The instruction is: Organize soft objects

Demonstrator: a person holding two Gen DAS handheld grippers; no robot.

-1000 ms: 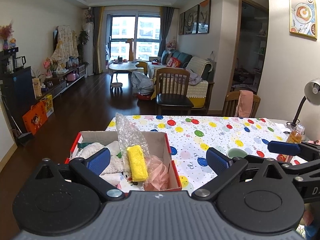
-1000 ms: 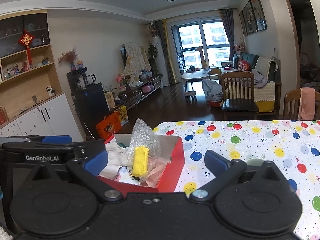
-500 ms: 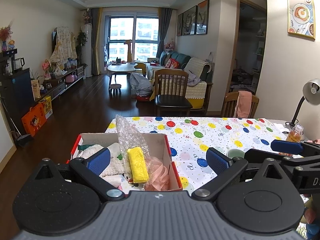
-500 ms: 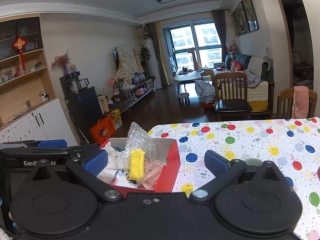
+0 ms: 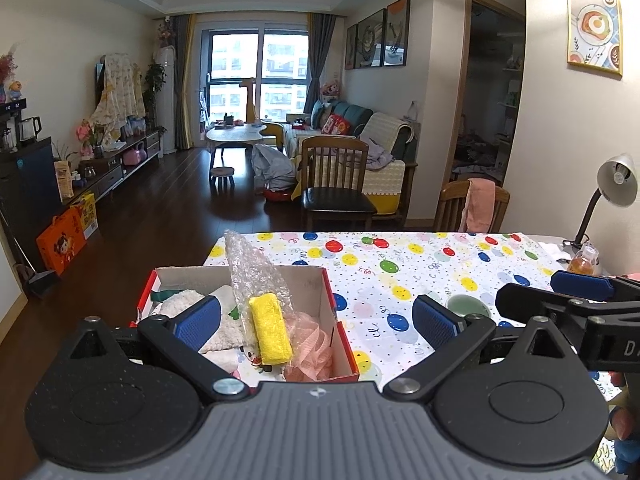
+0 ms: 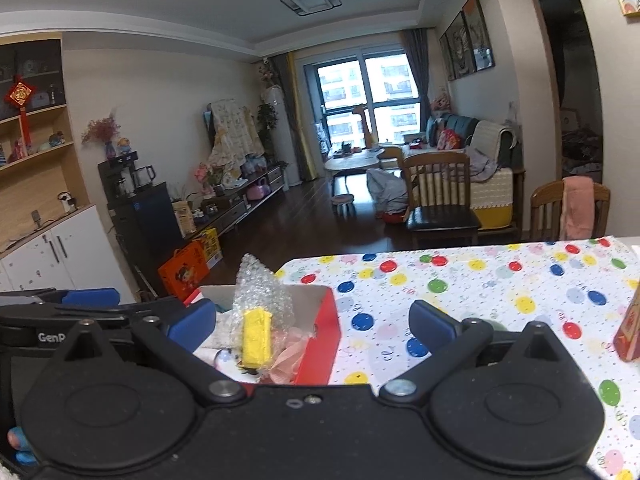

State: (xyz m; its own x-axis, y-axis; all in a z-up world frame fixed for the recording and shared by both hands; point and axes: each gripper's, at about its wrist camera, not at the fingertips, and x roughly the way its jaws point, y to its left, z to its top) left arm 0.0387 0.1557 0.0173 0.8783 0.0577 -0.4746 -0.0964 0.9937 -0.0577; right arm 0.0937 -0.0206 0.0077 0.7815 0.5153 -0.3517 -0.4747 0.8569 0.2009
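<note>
A red cardboard box (image 5: 338, 312) (image 6: 326, 340) sits at the table's near left corner. Inside lie a yellow sponge (image 5: 270, 328) (image 6: 256, 336), a sheet of bubble wrap (image 5: 252, 272) (image 6: 260, 292) standing up, a pink mesh puff (image 5: 314, 350) (image 6: 290, 350) and white fluffy cloths (image 5: 224, 328). My left gripper (image 5: 316, 322) hovers open above the box with nothing between its fingers. My right gripper (image 6: 312, 322) is open too, held over the box's right wall, empty.
The table wears a balloon-print cloth (image 5: 400, 264) (image 6: 480, 288). A green bowl (image 5: 466, 306) sits on it, partly hidden by the gripper. A desk lamp (image 5: 612, 188) and small bottle (image 5: 584, 262) stand at the right edge. A red carton (image 6: 630, 332) is at far right. Wooden chairs (image 5: 336, 184) stand beyond.
Both grippers have risen and tipped up slightly, so the box and table sit lower in view. The right view has swung a little left. Nothing in the box has moved.
</note>
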